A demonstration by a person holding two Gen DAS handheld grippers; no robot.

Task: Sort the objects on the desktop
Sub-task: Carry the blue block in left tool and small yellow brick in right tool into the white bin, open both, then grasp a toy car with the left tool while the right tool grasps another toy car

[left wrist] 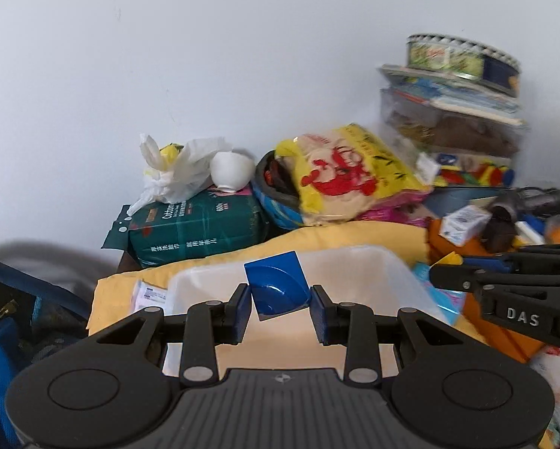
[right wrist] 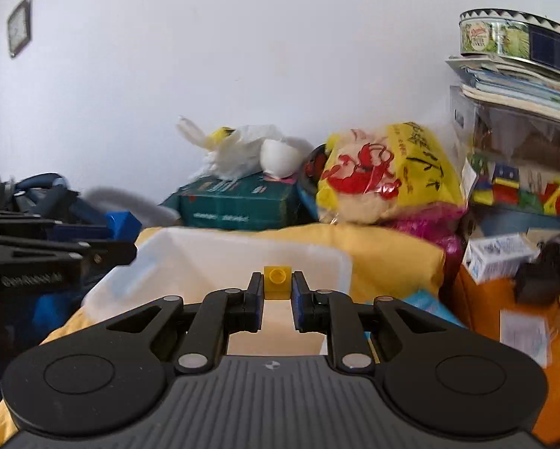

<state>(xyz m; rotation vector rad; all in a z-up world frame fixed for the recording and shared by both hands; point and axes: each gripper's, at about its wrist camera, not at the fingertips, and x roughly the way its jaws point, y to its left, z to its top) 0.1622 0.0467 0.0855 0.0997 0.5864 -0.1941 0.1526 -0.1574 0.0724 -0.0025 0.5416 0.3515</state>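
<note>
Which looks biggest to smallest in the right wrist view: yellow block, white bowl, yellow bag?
1. Yellow bag
2. White bowl
3. Yellow block, smallest even though it sits nearest the camera.

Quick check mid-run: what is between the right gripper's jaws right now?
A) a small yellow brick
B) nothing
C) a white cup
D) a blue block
A: the right gripper is clamped on a small yellow brick with a round stud, above the white bin.

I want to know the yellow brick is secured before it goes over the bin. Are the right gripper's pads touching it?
Touching. The right wrist view shows the yellow brick pinched in the right gripper, both blue pads pressed flat against its sides with no gap.
</note>
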